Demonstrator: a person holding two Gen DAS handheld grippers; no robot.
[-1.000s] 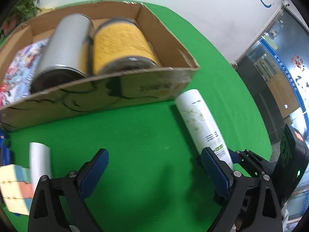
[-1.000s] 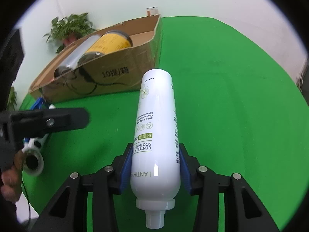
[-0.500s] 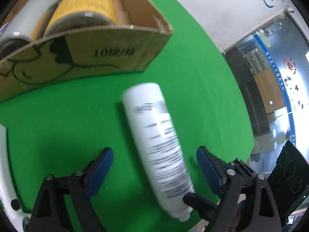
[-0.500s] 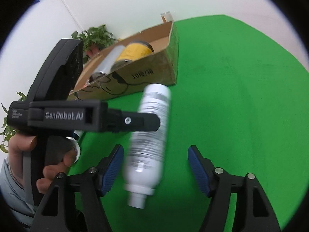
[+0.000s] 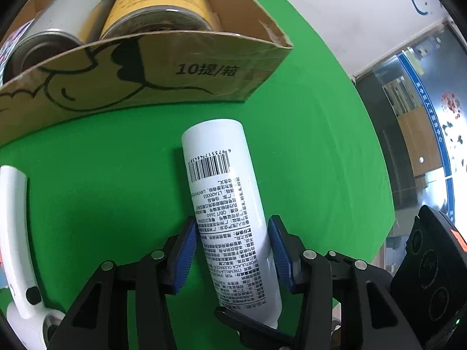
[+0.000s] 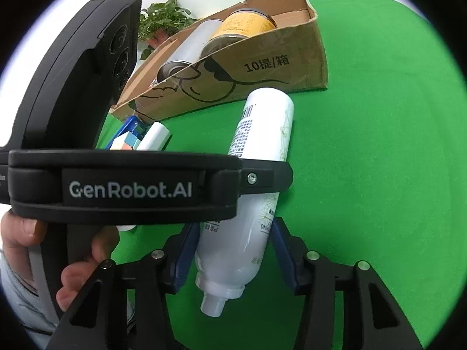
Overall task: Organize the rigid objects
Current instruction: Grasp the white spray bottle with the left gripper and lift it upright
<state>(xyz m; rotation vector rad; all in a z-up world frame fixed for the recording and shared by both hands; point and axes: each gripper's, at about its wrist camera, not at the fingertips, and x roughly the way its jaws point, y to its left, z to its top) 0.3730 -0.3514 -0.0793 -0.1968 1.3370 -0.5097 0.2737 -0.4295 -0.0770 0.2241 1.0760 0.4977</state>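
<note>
My left tool (image 5: 232, 250) has ribbed blue rubbery pads (image 5: 186, 250) on matt black plastic. The white bottle (image 5: 226, 204) looks glossy, smooth plastic. The box (image 5: 146, 70) is rough brown cardboard; the bench (image 5: 306, 145) wears matt green cloth.
</note>
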